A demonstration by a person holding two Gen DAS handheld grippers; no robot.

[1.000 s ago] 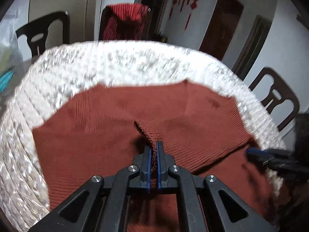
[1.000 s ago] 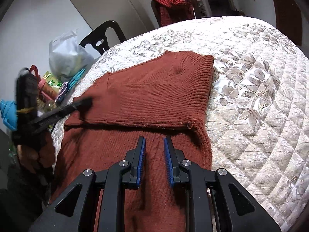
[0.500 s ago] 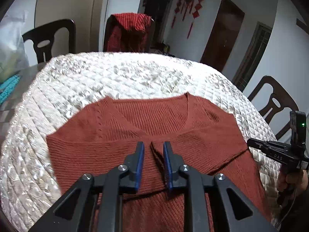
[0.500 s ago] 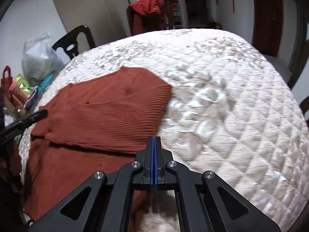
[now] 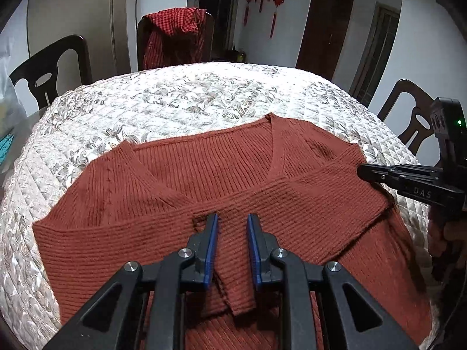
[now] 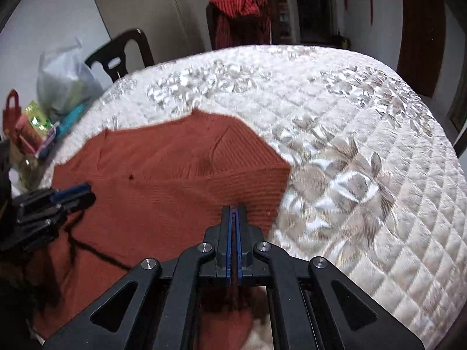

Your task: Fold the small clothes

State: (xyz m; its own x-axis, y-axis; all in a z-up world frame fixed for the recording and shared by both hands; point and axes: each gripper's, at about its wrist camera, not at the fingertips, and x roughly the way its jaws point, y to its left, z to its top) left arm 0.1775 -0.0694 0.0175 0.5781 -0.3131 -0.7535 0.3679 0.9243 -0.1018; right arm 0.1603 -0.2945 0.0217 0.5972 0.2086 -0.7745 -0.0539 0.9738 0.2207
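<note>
A rust-red knitted sweater (image 5: 221, 180) lies on the quilted table, both sleeves folded across its front; it also shows in the right wrist view (image 6: 163, 175). My left gripper (image 5: 232, 218) is open just above the folded sleeve cuff at the sweater's middle, holding nothing. My right gripper (image 6: 233, 213) is shut on the sweater's right folded edge; it shows at the right of the left wrist view (image 5: 362, 172). The left gripper appears at the left of the right wrist view (image 6: 87, 191).
A white floral quilted cover (image 5: 189, 96) covers the round table. Dark chairs (image 5: 52, 70) stand around it; one (image 5: 175, 38) carries a red checked cloth. Bags and packets (image 6: 43, 108) sit off the table's left side. A doorway (image 5: 324, 20) lies behind.
My left gripper let go of the sleeve cuff, opened and drew back. My right gripper shut on the sweater's right edge and has carried it inward.
</note>
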